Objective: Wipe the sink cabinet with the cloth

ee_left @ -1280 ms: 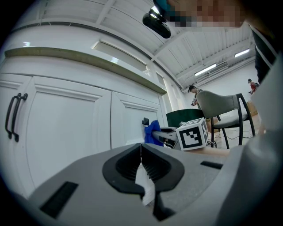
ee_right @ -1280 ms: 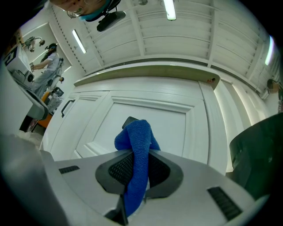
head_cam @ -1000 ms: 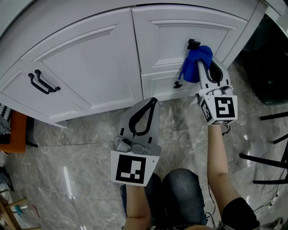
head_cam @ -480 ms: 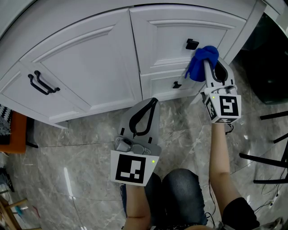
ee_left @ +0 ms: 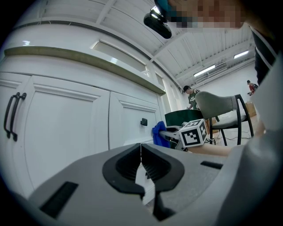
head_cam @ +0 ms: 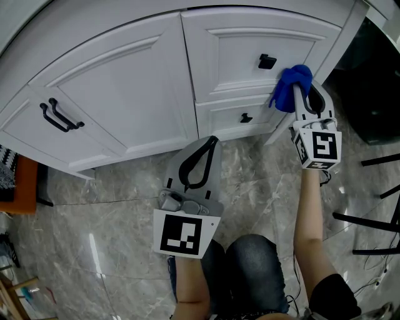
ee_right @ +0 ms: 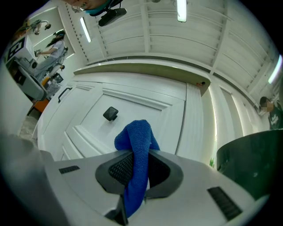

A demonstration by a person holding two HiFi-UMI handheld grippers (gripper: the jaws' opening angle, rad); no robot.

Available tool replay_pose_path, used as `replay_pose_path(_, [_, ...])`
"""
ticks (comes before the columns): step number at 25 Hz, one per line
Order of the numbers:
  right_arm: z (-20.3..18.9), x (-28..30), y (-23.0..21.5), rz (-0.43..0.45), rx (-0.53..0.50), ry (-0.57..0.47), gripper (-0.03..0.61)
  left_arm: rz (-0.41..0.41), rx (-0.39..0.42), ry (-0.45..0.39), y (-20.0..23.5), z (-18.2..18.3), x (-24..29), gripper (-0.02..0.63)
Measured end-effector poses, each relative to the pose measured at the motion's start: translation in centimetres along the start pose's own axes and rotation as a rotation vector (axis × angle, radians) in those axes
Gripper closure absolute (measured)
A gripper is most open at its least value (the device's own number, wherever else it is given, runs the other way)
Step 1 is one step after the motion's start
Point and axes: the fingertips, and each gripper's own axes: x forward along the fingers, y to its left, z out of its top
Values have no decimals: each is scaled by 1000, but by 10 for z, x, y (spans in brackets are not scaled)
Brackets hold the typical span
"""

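At upper right of the head view, right tongs (head_cam: 302,94) clamped on the blue cloth (head_cam: 288,82), against the white sink cabinet (head_cam: 125,94) beside a black knob (head_cam: 267,61); lower centre, left tongs (head_cam: 213,142) pressed together, holding nothing.

Staged home unit in a big hall: white panelled cabinet (head_cam: 125,94), marble floor (head_cam: 94,206), high ceiling (ee_right: 146,31), strip lights (ee_right: 181,11), chair (ee_left: 221,106).
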Motion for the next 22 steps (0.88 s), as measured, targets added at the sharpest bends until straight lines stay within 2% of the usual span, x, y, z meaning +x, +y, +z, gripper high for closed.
replay_pose_path(16, [-13,-9,-13,-54,36,32,518,8,-14,-11,8,1,-5,607])
replay_pose_path(22, [-37,-18,-36,-132,98,82,518,7,-22,-16,8,3,-6,607])
